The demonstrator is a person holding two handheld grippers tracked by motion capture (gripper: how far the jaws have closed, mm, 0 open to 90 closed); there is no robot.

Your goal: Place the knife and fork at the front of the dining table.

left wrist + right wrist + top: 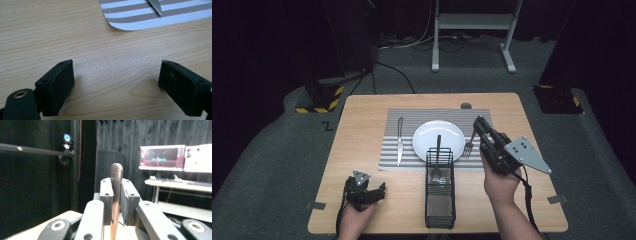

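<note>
place setting, partly laid — knife point(399, 140) and plate point(438, 137) on striped placemat point(392, 155), right gripper point(478, 124) clamped on fork point(469, 145), spoon point(437, 159) left in wire caddy point(440, 200) — left gripper point(379, 190) open, empty.

Two handheld grippers, both matte black. Left gripper point(379, 190): compact body, small grey three-cornered plate on top w/ dark dots, black cable trailing back along the forearm. Close up in left gripper view: chunky rectangular black pads point(58, 86), small screw holes at corners, brass-ringed hole on the rounded link at lower left. Right gripper point(476, 121): bigger grey triangular plate, several dark holes, black cable looping down by the wrist. In right gripper view: grey-looking links w/ round pivot bolts, screw holes on fingers point(107, 195). Forearms bare, no sleeves seen.
</note>
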